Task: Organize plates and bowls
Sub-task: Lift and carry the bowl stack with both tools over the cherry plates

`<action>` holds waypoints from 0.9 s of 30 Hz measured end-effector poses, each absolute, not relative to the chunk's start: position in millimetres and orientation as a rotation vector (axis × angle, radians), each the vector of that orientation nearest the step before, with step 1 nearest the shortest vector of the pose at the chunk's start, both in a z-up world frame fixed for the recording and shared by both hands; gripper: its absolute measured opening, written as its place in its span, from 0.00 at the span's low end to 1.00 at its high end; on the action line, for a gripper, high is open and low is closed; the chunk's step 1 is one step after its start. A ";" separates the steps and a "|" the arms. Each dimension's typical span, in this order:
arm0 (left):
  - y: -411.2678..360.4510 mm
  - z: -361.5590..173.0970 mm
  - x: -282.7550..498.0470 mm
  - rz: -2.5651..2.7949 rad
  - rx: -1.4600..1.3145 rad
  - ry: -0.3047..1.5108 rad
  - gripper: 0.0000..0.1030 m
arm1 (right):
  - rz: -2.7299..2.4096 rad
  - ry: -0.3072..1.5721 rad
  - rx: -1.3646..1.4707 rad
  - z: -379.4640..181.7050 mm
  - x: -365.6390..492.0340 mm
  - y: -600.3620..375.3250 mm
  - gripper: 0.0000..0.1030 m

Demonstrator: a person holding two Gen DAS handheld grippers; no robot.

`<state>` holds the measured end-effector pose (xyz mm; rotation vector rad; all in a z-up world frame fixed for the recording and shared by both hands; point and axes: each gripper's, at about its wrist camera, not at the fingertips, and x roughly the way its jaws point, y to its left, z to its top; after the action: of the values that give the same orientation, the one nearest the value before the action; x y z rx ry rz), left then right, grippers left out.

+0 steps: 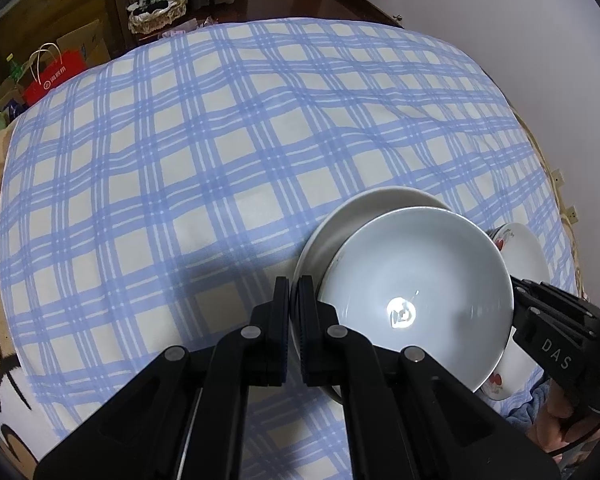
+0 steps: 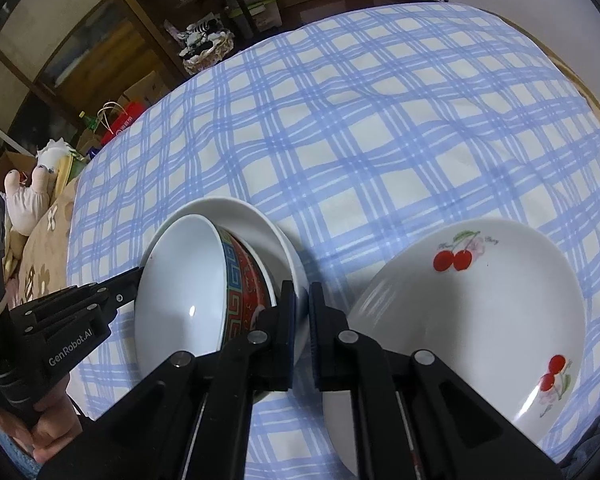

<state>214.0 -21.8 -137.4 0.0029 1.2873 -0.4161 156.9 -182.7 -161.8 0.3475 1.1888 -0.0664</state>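
Two claws are both closed on one stack. Through your left wrist camera, the left claw (image 1: 297,304) is pinched shut on the near-left rim of a white plate (image 1: 340,220), which rests on the checked cloth (image 1: 180,140) over the tabletop. A white bowl (image 1: 420,272) sits in the plate, just right of the claw's fingers. The right claw (image 1: 516,286) meets the stack's far right edge, with a cherry-printed dish (image 1: 528,252) behind it.

Through your right wrist camera, the right claw (image 2: 303,320) is closed on the plate's (image 2: 256,216) right rim. The bowl (image 2: 180,300) leans in the plate to its left, red patterned side showing. The left claw (image 2: 138,280) touches the opposite edge. The cherry dish (image 2: 480,312) lies just right of the claw.
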 end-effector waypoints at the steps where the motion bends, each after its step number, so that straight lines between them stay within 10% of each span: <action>1: -22.0 -137.2 214.6 -0.415 0.008 1.294 0.02 | -0.061 1.195 0.328 -160.8 159.0 -180.9 0.08; 27: -6.4 -112.6 214.2 -0.412 -0.088 1.290 0.03 | -0.035 1.188 0.289 -132.4 167.7 -177.8 0.07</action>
<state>214.2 -6.4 -112.6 -0.0878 1.2903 -0.4124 167.7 -177.8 -132.4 0.2894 1.1885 -0.0354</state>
